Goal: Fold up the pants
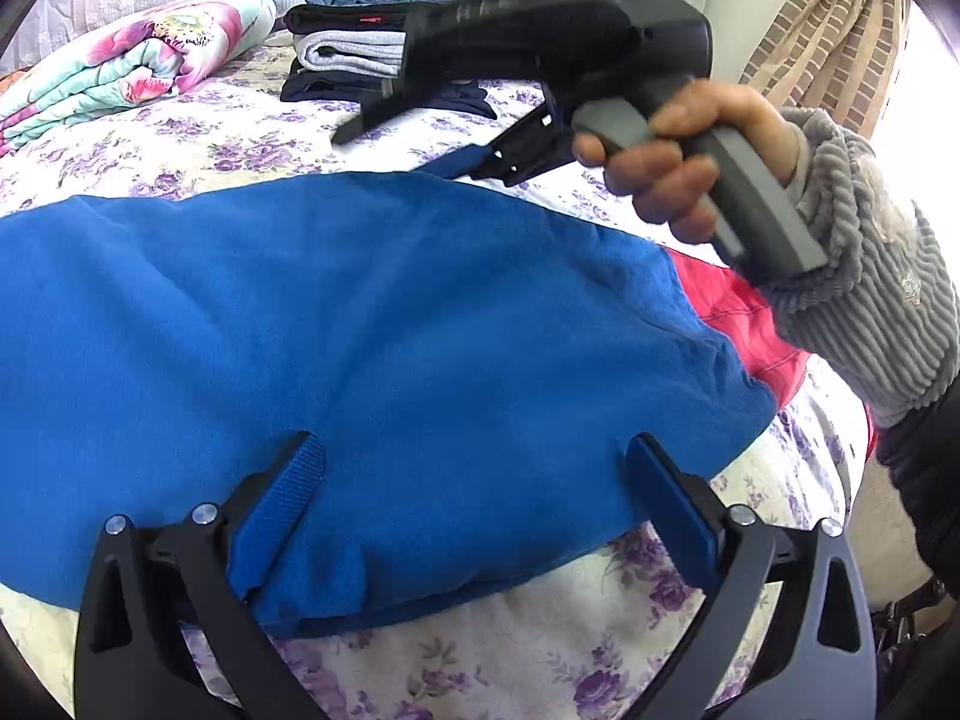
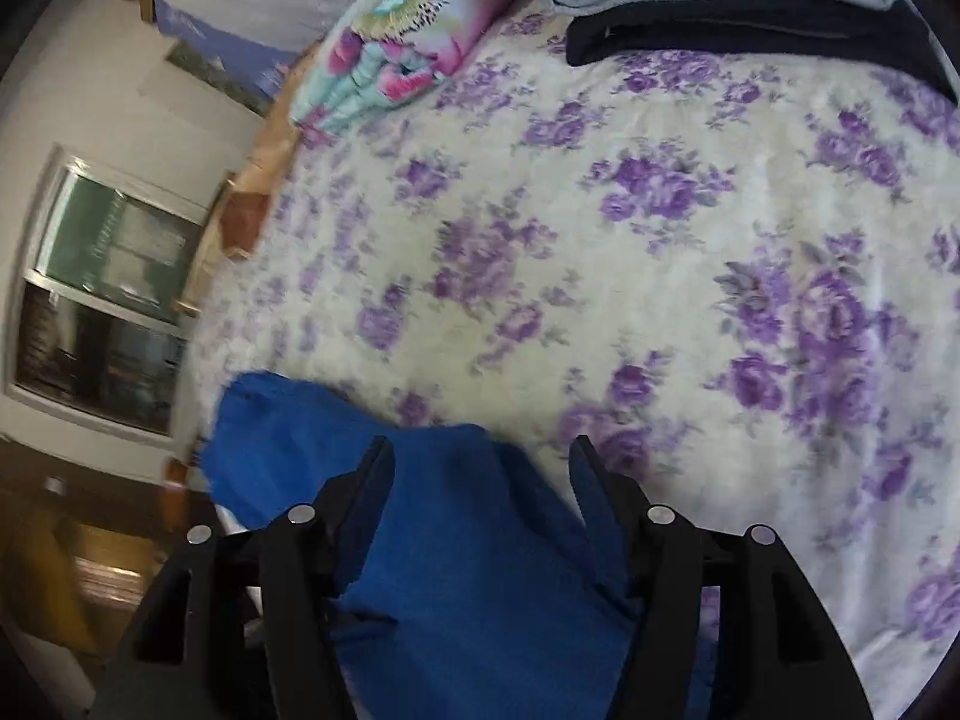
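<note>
Purple-flowered bedspread (image 2: 600,228) covers the bed, which serves as the folding surface. Blue pants (image 1: 372,324) lie spread across its near part, already doubled into a thick pad, with a strip of red fabric (image 1: 738,312) showing from beneath their right end. At the far side of the bed a stack of folded clothes (image 1: 360,42) sits beside a rolled floral quilt (image 1: 138,54), probably finished pieces set out of the way. The left tool (image 1: 474,510) hovers over the near edge of the pants, fingers spread wide and gripping nothing, likely ready to pinch that edge. The right tool (image 2: 480,474), held in the person's hand (image 1: 678,150), is also spread apart above the far corner; blue cloth lies between its fingers but is not clamped.
</note>
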